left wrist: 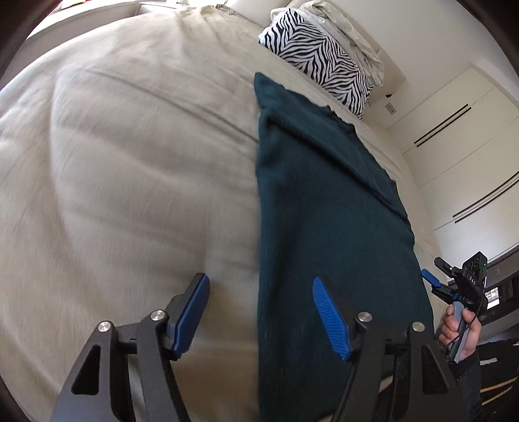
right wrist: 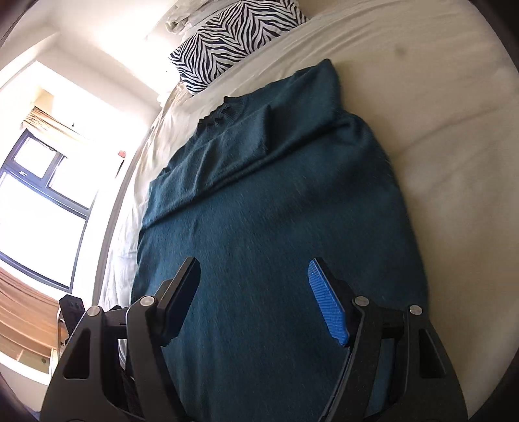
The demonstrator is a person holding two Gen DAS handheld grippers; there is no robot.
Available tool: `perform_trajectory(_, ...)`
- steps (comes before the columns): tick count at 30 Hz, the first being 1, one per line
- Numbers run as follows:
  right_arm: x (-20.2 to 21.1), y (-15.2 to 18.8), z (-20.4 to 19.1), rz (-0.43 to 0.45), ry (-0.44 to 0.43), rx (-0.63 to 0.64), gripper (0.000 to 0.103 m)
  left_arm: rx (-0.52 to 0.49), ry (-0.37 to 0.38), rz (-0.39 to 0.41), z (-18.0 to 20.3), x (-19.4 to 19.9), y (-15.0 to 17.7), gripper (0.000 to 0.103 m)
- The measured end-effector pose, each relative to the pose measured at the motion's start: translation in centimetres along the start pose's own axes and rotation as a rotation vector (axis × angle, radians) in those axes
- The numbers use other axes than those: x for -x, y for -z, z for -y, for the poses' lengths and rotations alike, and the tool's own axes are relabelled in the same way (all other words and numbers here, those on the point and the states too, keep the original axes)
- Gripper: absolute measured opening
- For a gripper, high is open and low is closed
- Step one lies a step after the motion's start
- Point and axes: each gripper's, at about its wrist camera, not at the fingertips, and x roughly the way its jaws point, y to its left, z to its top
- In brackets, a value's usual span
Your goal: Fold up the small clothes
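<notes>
Teal and soft, the knitted sweater [left wrist: 327,207] lies flat on the bed [left wrist: 129,162] in the left wrist view. It is folded into a long strip. The strip runs from the near edge of the bed up toward the zebra pillow [left wrist: 321,58] at the far edge. Its top corner stops near the pillow but does not touch it. A crumpled pale sheet [left wrist: 350,29] sits behind the pillow. The left gripper [left wrist: 259,311] hangs over the near end of the sweater with its claw wide and nothing in it. One blue finger is over the cream bed cover and the other is over the teal knit, so the sweater's long edge runs between them. I cannot tell if the fingers touch the cloth. At the right side, just past the sweater's other long edge, a hand [left wrist: 460,331] holds the right gripper [left wrist: 438,279]. White cupboard doors [left wrist: 460,139] stand behind it.

From the right wrist view, the sweater [right wrist: 275,227] fills the middle of the bed [right wrist: 438,146]. Its ribbed collar [right wrist: 220,113] points toward the zebra pillow [right wrist: 233,35] at the far edge. A folded part lies across the top. The right gripper [right wrist: 254,298] is wide too and holds nothing. Both of its fingers are over the near part of the sweater. A bright window [right wrist: 39,201] is off to the left.
</notes>
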Motion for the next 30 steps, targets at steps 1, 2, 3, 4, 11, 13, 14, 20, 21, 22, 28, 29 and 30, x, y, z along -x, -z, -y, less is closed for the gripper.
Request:
perform_trajectory(1,1.1,1.3,0.7,-0.003,0.018,-0.009,0.069,-0.001,0.000,-0.014,0.0,0.4,1.1,0.069)
perform_trajectory(2,2.1,2.5,1.3,-0.007,0.034,-0.019,0.069,-0.009,-0.009,-0.016,0.1,0.9,2.0,0.069)
perform_trajectory(3,2.8,3.4,1.9,-0.010,0.047,-0.029,0.069,-0.017,-0.018,-0.018,0.3,1.3,2.8,0.069)
perform_trajectory(4,3.8,4.6,2.5,-0.011,0.068,-0.043,0.069,-0.018,-0.022,-0.027,0.4,1.7,3.4,0.069)
perform_trajectory(11,9.3,9.3,5.0,0.048,0.084,-0.109,0.069,-0.012,-0.010,-0.092,1.3,1.9,6.0,0.064)
perform_trajectory(13,10.0,9.8,5.5,0.052,0.108,-0.121,0.069,-0.020,-0.022,-0.100,1.4,1.7,6.2,0.057)
perform_trajectory(14,10.2,9.9,5.9,0.045,0.121,-0.129,0.069,-0.015,-0.027,-0.109,1.3,1.6,6.2,0.053)
perform_trajectory(20,10.3,11.0,7.1,0.001,0.155,-0.125,0.069,-0.038,-0.048,-0.148,1.8,1.2,6.3,0.052)
perform_trajectory(21,10.1,11.1,7.1,-0.016,0.170,-0.116,0.069,-0.045,-0.052,-0.155,2.0,1.1,6.3,0.052)
perform_trajectory(22,9.9,11.1,7.1,-0.027,0.180,-0.112,0.068,-0.049,-0.053,-0.159,2.2,1.0,6.3,0.052)
perform_trajectory(28,9.0,10.7,6.5,-0.066,0.197,-0.087,0.051,-0.073,-0.064,-0.189,2.4,0.5,6.7,0.020)
perform_trajectory(29,8.8,10.6,6.6,-0.071,0.201,-0.095,0.045,-0.071,-0.059,-0.196,2.2,0.5,6.8,0.013)
perform_trajectory(30,8.8,10.6,6.8,-0.073,0.206,-0.102,0.038,-0.072,-0.054,-0.199,2.1,0.4,6.9,0.011)
